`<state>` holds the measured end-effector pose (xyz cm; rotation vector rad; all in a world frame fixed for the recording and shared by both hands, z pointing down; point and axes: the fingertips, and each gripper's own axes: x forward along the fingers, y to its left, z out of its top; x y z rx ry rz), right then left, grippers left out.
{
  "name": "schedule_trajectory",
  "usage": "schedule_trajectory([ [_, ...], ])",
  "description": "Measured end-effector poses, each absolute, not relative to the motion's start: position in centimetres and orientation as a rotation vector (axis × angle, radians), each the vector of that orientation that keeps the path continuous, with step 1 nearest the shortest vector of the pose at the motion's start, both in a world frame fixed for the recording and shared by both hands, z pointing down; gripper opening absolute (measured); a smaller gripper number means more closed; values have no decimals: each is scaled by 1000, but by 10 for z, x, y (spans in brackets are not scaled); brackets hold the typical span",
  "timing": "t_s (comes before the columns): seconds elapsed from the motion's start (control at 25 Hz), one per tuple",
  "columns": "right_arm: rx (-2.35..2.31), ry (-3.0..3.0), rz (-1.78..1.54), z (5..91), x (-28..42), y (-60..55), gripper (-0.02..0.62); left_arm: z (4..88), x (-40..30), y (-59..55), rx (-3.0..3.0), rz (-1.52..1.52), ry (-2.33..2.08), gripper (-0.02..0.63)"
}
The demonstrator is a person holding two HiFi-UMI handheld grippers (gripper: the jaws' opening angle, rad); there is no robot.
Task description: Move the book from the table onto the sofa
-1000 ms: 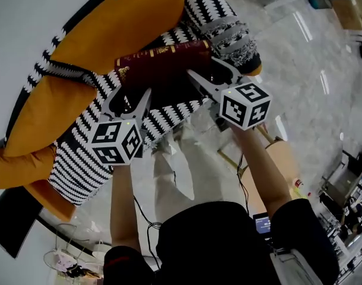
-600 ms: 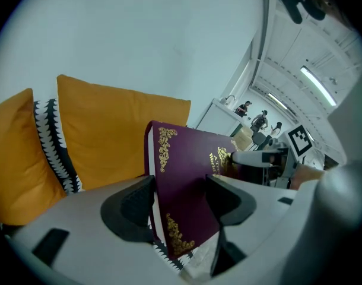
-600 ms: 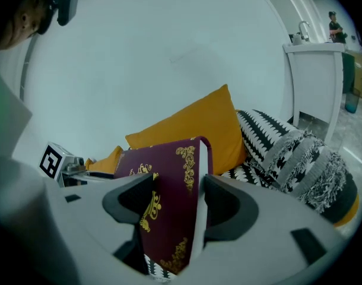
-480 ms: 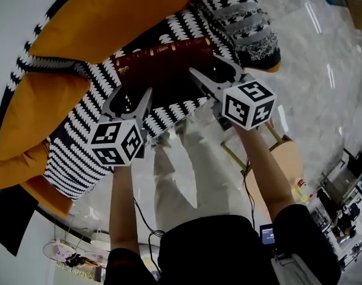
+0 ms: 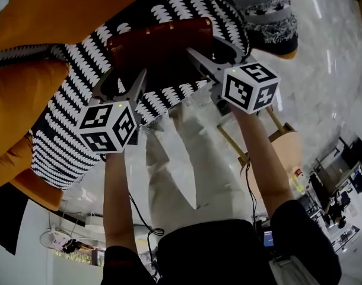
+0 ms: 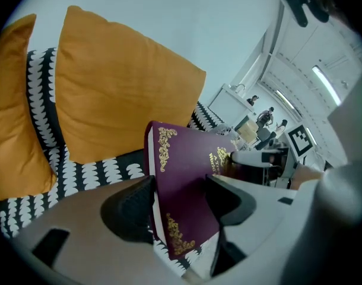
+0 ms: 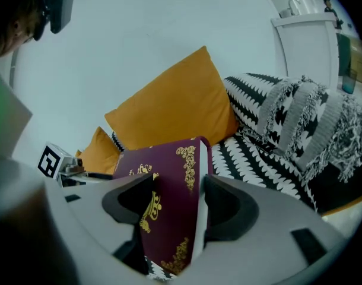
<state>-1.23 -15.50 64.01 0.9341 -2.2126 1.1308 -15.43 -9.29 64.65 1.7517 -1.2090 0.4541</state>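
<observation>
While we hold the maroon book (image 5: 160, 46) over the black-and-white sofa (image 5: 74, 141) seat, our left gripper (image 6: 180, 205) and right gripper (image 7: 176, 205) each clamp one end; orange cushions (image 5: 62, 5) lean behind, and a fringed throw (image 5: 261, 8) lies beside.

Black-white sofa (image 5: 59, 150), orange cushions (image 5: 27, 100) resting on it

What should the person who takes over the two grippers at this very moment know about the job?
Left gripper: shut on one end of the book.
Right gripper: shut on the other end.
Place: the book hangs over the patterned sofa seat, in front of the orange cushions; contact with the seat cannot be told.
Done: book brought to the sofa.
Left: lower it onto the seat, open both grippers, draw back.
</observation>
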Motion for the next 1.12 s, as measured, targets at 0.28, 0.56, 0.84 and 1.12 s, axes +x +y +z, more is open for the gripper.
schedule_trajectory([
  [0.28, 919, -2146, 1167, 695, -7, -145, 287, 701, -149, -83, 1693, 477, -1170, 287],
  [0.56, 910, -2090, 1188, 725, -3, -136, 288, 732, -143, -75, 1666, 499, -1125, 287],
  [0.84, 900, -2040, 1218, 750, -2, -130, 288, 756, -143, -70, 1651, 518, -1095, 287],
  [1.12, 889, -1989, 1201, 771, -7, -124, 287, 777, -147, -60, 1613, 536, -1086, 287],
])
